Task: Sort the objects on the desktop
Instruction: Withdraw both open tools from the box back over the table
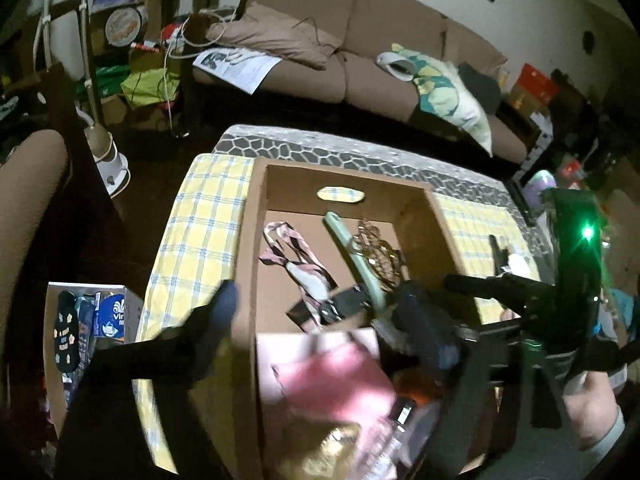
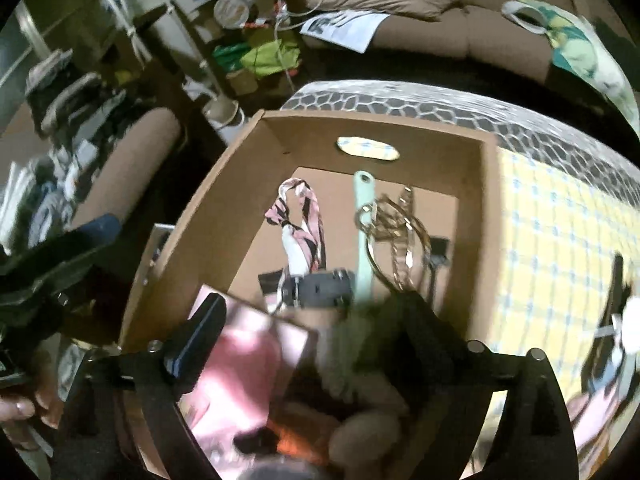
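A brown cardboard box [image 1: 256,264] [image 2: 486,208] stands on the yellow checked cloth. Inside lie a pink-and-black patterned strap [image 1: 294,262] [image 2: 300,220], a mint green handle [image 1: 352,256] [image 2: 364,236], gold chains [image 1: 380,256] [image 2: 400,236], a pink pouch [image 1: 340,384] [image 2: 244,364] and a dark case [image 2: 320,288]. My left gripper [image 1: 320,320] is open over the box's near left side, fingers wide apart. My right gripper [image 2: 312,320] is open over the box's near end; a blurred tan fuzzy object [image 2: 360,360] lies just below it. The right gripper also shows in the left wrist view [image 1: 500,292].
The table [image 1: 360,148] has a grey hexagon-patterned cover. A brown sofa [image 1: 360,40] with a floral pillow [image 1: 448,88] stands behind. A small box of items [image 1: 88,320] sits on the floor at left. More loose objects [image 2: 616,320] lie on the cloth right of the box.
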Tool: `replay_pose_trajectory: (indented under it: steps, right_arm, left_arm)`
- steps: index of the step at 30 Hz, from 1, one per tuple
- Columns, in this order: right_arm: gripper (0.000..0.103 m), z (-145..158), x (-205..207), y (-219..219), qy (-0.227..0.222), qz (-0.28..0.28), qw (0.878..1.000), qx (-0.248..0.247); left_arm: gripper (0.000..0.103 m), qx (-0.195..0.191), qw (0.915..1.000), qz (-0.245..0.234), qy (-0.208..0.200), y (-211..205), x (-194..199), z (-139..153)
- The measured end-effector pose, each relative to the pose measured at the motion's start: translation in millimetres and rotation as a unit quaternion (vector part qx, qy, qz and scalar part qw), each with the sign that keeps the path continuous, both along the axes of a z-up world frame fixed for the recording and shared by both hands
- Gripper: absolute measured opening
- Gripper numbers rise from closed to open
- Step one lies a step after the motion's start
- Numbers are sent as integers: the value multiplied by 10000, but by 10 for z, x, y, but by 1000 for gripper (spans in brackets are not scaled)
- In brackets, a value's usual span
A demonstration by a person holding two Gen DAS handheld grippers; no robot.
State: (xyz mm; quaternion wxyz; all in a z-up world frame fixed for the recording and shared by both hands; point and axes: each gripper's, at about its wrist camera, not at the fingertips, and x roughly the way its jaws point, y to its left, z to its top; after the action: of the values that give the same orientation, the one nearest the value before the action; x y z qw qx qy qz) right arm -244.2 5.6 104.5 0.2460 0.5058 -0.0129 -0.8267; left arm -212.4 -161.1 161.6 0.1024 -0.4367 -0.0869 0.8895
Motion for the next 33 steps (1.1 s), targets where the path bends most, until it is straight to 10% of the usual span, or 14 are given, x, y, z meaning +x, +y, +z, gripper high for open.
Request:
replay_pose_trajectory:
  steps: [18,33]
  right_arm:
    - [101,316,1585,1708,331,-1139,9929,-84]
    - [101,-123,2226,2632,407,-1873,9804,456]
  left_arm:
    - [103,136,9968,-786,98,1267,1470,87]
    - [103,-480,9962,-727,38,2223,1991,-424]
